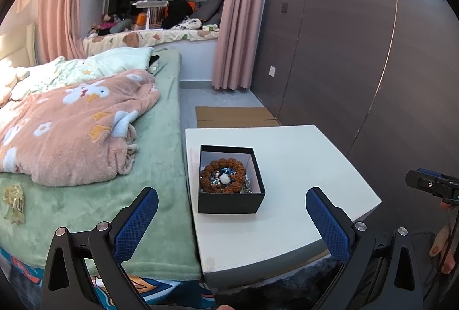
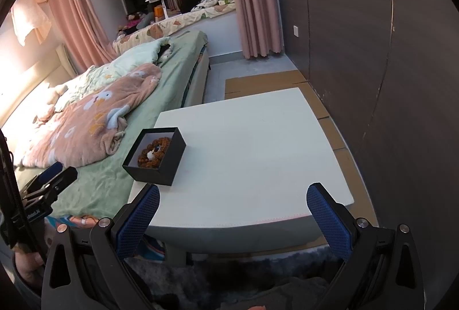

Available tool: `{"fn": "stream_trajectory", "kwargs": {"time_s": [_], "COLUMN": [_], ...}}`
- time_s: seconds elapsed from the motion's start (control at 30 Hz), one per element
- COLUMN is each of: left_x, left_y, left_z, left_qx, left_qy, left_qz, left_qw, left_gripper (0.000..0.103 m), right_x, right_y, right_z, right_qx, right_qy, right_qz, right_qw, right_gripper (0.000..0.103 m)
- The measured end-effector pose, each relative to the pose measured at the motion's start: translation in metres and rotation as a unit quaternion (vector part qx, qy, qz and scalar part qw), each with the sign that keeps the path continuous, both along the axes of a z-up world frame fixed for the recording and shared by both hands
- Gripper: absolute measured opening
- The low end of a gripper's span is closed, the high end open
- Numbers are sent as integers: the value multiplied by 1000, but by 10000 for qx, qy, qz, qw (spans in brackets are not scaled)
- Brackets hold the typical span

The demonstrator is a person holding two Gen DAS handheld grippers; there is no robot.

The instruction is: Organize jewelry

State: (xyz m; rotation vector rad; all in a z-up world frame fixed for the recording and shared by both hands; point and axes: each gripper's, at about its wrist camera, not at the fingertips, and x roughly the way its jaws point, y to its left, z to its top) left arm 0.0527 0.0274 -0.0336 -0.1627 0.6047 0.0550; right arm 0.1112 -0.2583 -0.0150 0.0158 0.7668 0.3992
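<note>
Jewelry [image 1: 223, 176] | your left gripper [image 1: 231, 209] jaws spread wide, empty, box dead ahead, nearer | right gripper [image 2: 233, 206] jaws likewise wide, empty, box ahead-left | beads coiled in black box [image 1: 231, 202] on table [image 1: 301, 166], bed-side edge | bed [image 1: 160, 138] beyond.
</note>
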Motion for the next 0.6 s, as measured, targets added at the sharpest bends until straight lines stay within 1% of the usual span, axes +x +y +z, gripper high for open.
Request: {"fn": "stream_trajectory", "kwargs": {"time_s": [0.6], "left_x": [2], "left_y": [-3], "left_z": [-5], "left_qx": [159], "left_qy": [-16], "left_qz": [-50], "left_qw": [9999], "left_gripper": [102], "right_x": [1], "right_y": [0], "right_z": [-5], "right_qx": [16], "right_qy": [53], "right_qz": [-62], "right_qw": [10000], "right_gripper": [103]}}
